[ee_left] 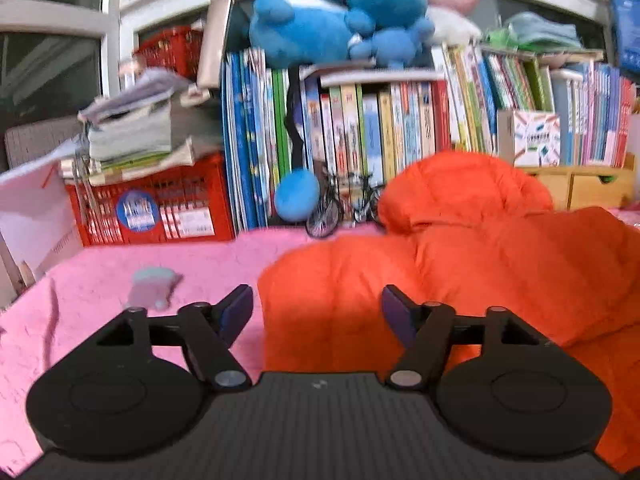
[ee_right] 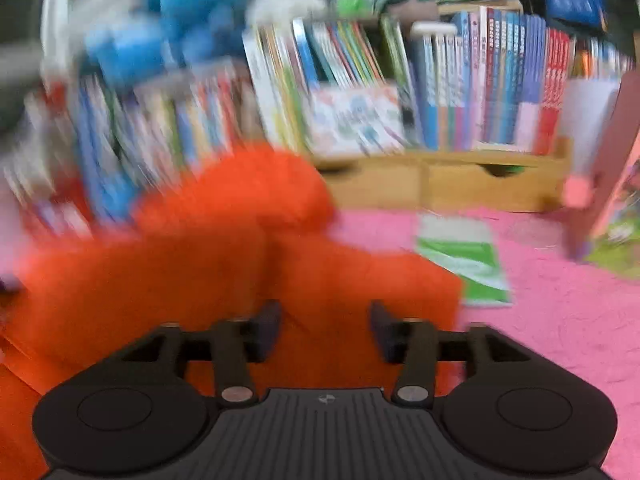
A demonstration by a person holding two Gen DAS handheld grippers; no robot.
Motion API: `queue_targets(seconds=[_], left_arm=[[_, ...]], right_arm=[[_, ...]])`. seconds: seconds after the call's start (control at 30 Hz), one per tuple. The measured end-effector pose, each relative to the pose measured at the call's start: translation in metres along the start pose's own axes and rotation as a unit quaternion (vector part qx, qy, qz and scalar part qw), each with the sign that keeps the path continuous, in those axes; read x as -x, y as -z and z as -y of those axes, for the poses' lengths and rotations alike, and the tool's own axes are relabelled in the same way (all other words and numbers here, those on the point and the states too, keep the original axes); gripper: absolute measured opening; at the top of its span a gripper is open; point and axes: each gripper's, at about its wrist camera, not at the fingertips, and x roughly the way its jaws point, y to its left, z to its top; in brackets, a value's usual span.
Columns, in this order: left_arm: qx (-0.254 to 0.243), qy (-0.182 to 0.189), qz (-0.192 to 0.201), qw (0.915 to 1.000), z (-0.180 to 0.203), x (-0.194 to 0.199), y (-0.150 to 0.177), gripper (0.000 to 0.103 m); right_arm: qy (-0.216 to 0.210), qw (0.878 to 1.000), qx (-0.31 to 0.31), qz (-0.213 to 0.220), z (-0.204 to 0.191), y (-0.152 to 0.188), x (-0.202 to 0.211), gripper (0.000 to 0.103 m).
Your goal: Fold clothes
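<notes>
Puffy bright-orange quilted hooded jacket (ee_left: 500, 248) lying heaped on pink fuzzy cover (ee_left: 100, 320) of the surface; hood bunched up at 12 o'clock of the heap, toward the row of upright colourful children's books (ee_left: 360, 136).

Left tool (ee_left: 317, 312): jaws spread fairly wide, nothing pinched between them. Left fingertip (ee_left: 236, 308) over pink cover, right one at the jacket's near left edge; contact with fabric not resolvable.

Right tool (ee_right: 325, 330): jaws apart at moderate width, orange fabric directly behind the gap, no fold seen clamped. View heavily motion-blurred, so touch not confirmable.

Surroundings, left wrist view: red plastic crate (ee_left: 152, 208) at 10 o'clock of the jacket, blue plush toys (ee_left: 332, 20) atop the books, small pale-green and pink object (ee_left: 152, 286) on the cover at 9 o'clock. Right wrist view: green-and-white flat booklet (ee_right: 464, 260) just beside the jacket at 3 o'clock; light wooden drawer unit (ee_right: 460, 184) under the books.
</notes>
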Motion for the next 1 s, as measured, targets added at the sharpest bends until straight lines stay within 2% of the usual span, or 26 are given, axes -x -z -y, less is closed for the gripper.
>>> queue_targets(seconds=[0.07,0.13,0.2,0.23,0.27,0.3,0.33,0.37,0.4,0.43,0.47,0.6,0.67,0.83,0.93,1.0], left_arm=[[0.011,0.0,0.001,0.9999,-0.004,0.004,-0.001,0.072],[0.027,0.001,-0.001,0.9996,-0.009,0.006,-0.001,0.072],[0.039,-0.001,-0.009,0.9992,-0.012,0.006,0.001,0.072],[0.039,-0.002,-0.011,0.9992,-0.012,0.007,0.003,0.072],[0.038,-0.003,-0.014,0.9992,-0.013,0.007,0.004,0.072],[0.037,-0.005,-0.017,0.9992,-0.013,0.007,0.006,0.072],[0.037,-0.009,-0.019,0.9991,-0.013,0.005,0.006,0.072],[0.036,-0.013,-0.022,0.999,-0.013,0.003,0.007,0.072],[0.036,-0.016,-0.025,0.9989,-0.014,0.0,0.008,0.072],[0.035,-0.02,-0.028,0.9988,-0.014,-0.002,0.008,0.072],[0.036,-0.023,-0.03,0.9986,-0.014,-0.004,0.009,0.072],[0.052,-0.033,-0.029,0.9977,-0.015,-0.016,0.007,0.072],[0.054,-0.036,-0.033,0.9973,-0.012,-0.023,0.006,0.075],[0.051,-0.05,-0.03,0.997,-0.002,-0.03,-0.004,0.073],[0.07,-0.034,-0.006,0.997,0.006,-0.015,-0.018,0.073],[0.046,-0.01,0.018,0.9987,0.024,-0.009,-0.024,0.074]], right_arm=[[-0.067,0.993,-0.093,0.027,0.014,-0.008,0.007,0.076],[-0.131,0.972,-0.19,0.04,0.029,-0.012,0.004,0.083],[-0.148,0.965,-0.213,0.024,0.027,-0.015,-0.009,0.089],[-0.155,0.962,-0.222,0.015,0.026,-0.017,-0.015,0.099],[-0.152,0.967,-0.206,0.003,0.019,-0.019,-0.022,0.103],[-0.149,0.972,-0.18,-0.015,0.011,-0.021,-0.03,0.102],[-0.136,0.978,-0.155,-0.038,0.0,-0.021,-0.039,0.093],[-0.122,0.981,-0.136,-0.06,-0.008,-0.023,-0.046,0.053],[-0.105,0.984,-0.119,-0.077,-0.015,-0.021,-0.051,0.031],[-0.098,0.986,-0.113,-0.075,-0.018,-0.02,-0.049,0.024],[-0.088,0.988,-0.105,-0.072,-0.02,-0.02,-0.047,0.024],[0.002,0.999,-0.041,-0.01,-0.021,-0.025,-0.019,0.023],[0.033,0.999,-0.019,-0.01,-0.017,-0.025,-0.012,0.023],[0.05,0.998,0.004,-0.049,-0.017,-0.013,-0.019,0.03],[0.049,0.998,0.017,-0.047,-0.022,-0.008,-0.014,0.03],[0.047,0.997,0.023,-0.051,-0.026,-0.008,-0.017,0.03]])
